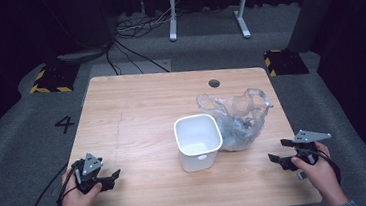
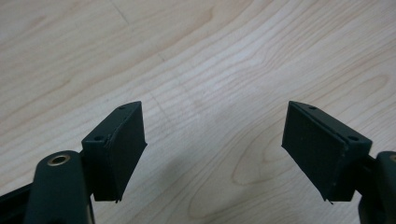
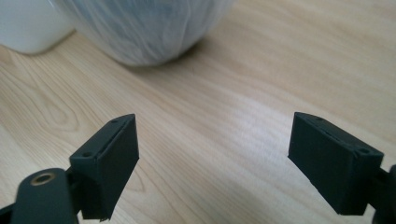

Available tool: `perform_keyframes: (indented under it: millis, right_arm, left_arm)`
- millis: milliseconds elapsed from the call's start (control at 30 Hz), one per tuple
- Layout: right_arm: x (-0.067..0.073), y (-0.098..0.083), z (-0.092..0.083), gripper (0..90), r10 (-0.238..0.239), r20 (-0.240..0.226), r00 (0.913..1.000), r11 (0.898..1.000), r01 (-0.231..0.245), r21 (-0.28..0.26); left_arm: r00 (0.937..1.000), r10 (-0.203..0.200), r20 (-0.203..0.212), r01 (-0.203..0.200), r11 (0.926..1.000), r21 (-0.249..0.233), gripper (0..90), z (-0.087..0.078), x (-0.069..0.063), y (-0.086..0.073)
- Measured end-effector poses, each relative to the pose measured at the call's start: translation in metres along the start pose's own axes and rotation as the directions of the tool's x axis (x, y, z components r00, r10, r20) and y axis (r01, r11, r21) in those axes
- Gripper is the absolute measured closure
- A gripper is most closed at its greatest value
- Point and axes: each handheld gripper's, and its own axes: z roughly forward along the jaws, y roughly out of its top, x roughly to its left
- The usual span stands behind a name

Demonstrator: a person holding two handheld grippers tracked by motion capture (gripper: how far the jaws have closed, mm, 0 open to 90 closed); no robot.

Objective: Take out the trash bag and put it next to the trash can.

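Note:
A white square bin [image 1: 198,142] stands upright near the middle of the wooden table [image 1: 136,107]. A clear plastic bag [image 1: 237,118] with something dark inside lies against the bin's right side. Low over the near left of the table, my left gripper [image 1: 111,178] stands open with bare wood between its jaws [image 2: 212,149]. At the near right edge my right gripper [image 1: 277,159] is open too, nothing between its jaws [image 3: 212,158]. The right gripper view has the bag [image 3: 144,28] and the bin [image 3: 28,25] a short way ahead.
A round cable hole [image 1: 214,83] sits near the table's far edge. Grey carpet surrounds the table, with cables [image 1: 130,42] and a white frame [image 1: 207,5] beyond it. Yellow-black striped blocks [image 1: 51,78] lie off the far corners.

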Motion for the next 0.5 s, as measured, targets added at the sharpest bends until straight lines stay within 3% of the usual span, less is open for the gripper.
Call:
perform_keyframes:
  millis: [233, 300, 500]
  right_arm:
    - [0.004, -0.022, 0.02, 16.5, -0.004, 0.037, 0.9993, 1.0, 0.003, 0.026]
    - [0.006, -0.024, 0.023, 15.3, -0.016, 0.05, 0.9986, 1.0, 0.015, 0.02]
    - [0.008, -0.024, 0.023, 15.3, -0.017, 0.058, 0.9982, 1.0, 0.016, 0.017]
  left_arm:
    - [0.9997, -0.024, 0.006, 0.024, 0.9996, 0.013, 20.1, 0.01, 0.004, -0.008]
    - [0.9993, -0.036, 0.012, 0.036, 0.9993, -0.007, 19.2, 0.012, 0.004, -0.009]
    - [0.9961, -0.081, 0.035, 0.08, 0.9968, 0.005, 18.7, 0.013, 0.007, -0.009]
